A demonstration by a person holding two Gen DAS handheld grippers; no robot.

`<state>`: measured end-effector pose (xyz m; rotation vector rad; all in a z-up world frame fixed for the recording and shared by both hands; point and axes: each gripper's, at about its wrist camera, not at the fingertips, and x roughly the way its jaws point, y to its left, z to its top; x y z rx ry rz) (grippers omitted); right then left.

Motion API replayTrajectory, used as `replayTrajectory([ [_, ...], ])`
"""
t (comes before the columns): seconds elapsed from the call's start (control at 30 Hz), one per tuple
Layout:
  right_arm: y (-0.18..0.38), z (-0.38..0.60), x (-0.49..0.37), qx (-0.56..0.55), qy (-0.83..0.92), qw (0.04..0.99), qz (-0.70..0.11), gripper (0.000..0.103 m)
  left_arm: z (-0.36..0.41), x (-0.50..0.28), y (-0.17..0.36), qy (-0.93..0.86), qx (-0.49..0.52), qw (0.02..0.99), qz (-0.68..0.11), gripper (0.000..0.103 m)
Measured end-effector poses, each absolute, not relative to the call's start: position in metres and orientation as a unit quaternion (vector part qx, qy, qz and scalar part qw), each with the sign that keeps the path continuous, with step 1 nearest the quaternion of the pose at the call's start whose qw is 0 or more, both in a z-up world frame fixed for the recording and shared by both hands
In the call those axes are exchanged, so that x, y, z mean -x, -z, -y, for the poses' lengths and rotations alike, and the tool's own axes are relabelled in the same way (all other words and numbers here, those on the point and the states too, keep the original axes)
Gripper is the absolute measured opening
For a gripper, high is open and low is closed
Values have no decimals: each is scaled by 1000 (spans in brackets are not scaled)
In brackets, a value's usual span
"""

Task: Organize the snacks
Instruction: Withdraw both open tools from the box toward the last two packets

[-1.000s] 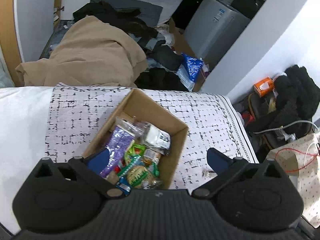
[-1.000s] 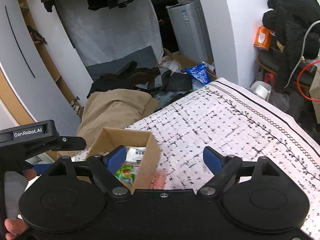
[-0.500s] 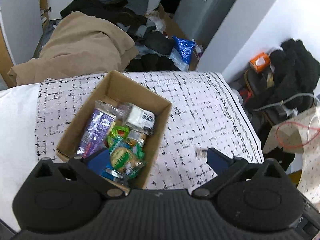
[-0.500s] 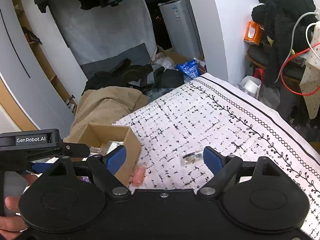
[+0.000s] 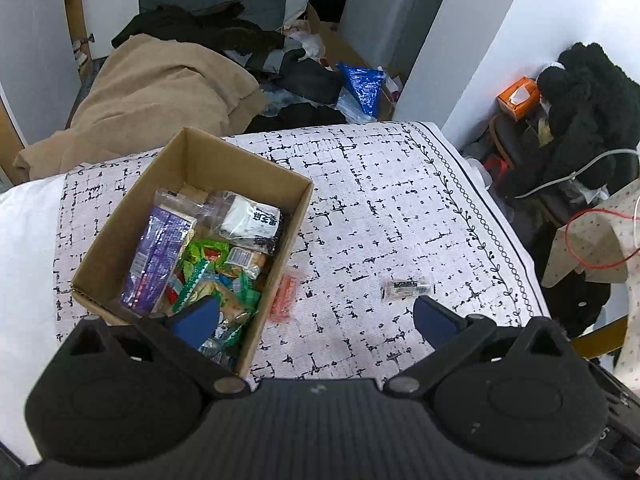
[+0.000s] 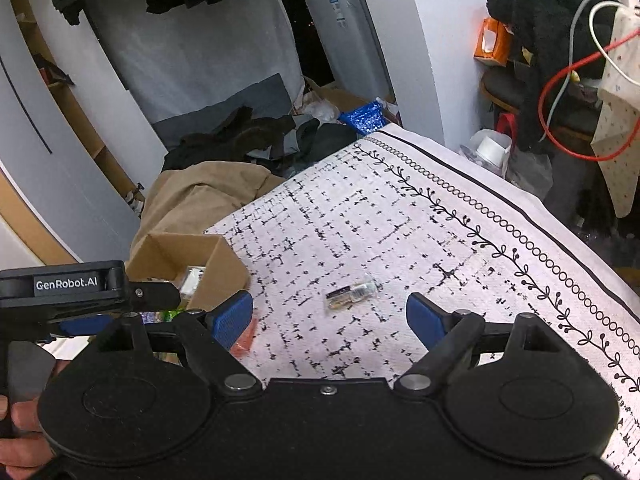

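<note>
A cardboard box (image 5: pixel 248 168) (image 6: pixel 224 268) stands on the patterned cloth, packed with several snack packets; a purple pack (image 5: pixel 158 256) lies along its left side. Outside it lie a pink packet (image 5: pixel 285 292) (image 6: pixel 244 340) against the box's right wall and a small clear wrapped snack (image 5: pixel 406 290) (image 6: pixel 352 294) further right. My left gripper (image 5: pixel 316 320) hangs open over the box's near right corner, nothing between its fingers. My right gripper (image 6: pixel 330 318) is open and empty, just short of the clear snack. The left gripper's body (image 6: pixel 72 288) shows at the left of the right wrist view.
The cloth (image 5: pixel 380 208) covers a raised surface whose right edge drops to the floor. A beige blanket (image 5: pixel 160 92) and dark clothes (image 5: pixel 208 28) lie beyond. A chair with black garments (image 5: pixel 580 92), an orange box (image 5: pixel 518 98) and a red cable (image 6: pixel 568 92) stand right.
Both grippers have moved right and down toward the cloth. The pink packet and the clear snack have come into view; the box has slid to the left of both views.
</note>
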<state>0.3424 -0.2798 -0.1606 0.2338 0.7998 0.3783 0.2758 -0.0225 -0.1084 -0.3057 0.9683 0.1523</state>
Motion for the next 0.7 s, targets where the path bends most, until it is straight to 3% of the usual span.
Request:
replayTrajectory([
  [0.7, 233, 308, -380, -135, -234, 888, -373, 82, 75, -302, 160, -89, 55, 885, -453, 90],
])
